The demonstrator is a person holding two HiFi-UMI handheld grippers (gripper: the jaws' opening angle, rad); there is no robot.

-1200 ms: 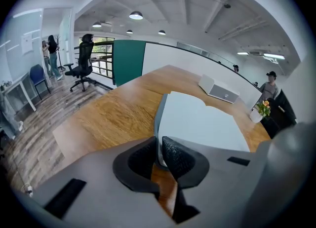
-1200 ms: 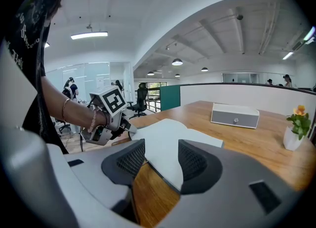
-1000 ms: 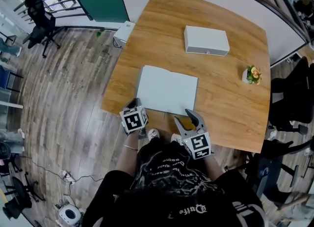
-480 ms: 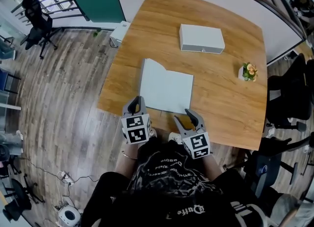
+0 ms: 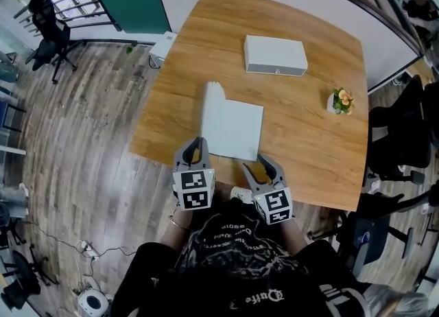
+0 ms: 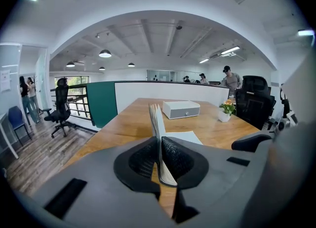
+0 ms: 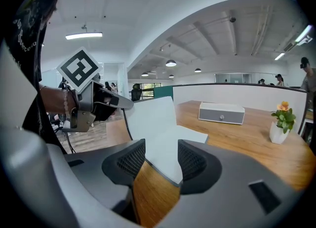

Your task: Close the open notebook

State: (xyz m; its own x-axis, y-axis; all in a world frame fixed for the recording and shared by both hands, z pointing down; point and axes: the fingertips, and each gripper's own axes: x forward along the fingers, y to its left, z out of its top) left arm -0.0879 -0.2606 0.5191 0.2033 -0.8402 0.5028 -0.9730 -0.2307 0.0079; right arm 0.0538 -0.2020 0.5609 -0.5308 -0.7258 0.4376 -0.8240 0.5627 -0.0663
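notebook [image 5: 236,130]: near edge of wooden table [image 5: 309,137], right half flat, left half raised upright | left gripper [image 5: 193,149]: notebook's 7 o'clock corner, jaws clamped on raised half | right gripper [image 5: 260,166]: 5 o'clock corner, jaws apart, gripping nothing | white box [image 5: 275,55]: 12 o'clock

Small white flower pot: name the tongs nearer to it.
Right. Right tongs: open, diagonally left of the flower pot. Left tongs: farther left, gripping the white notebook's raised pages.

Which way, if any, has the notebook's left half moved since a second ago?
Yes: left half lifted off the table, swung rightward to upright, pinched in left gripper jaws.
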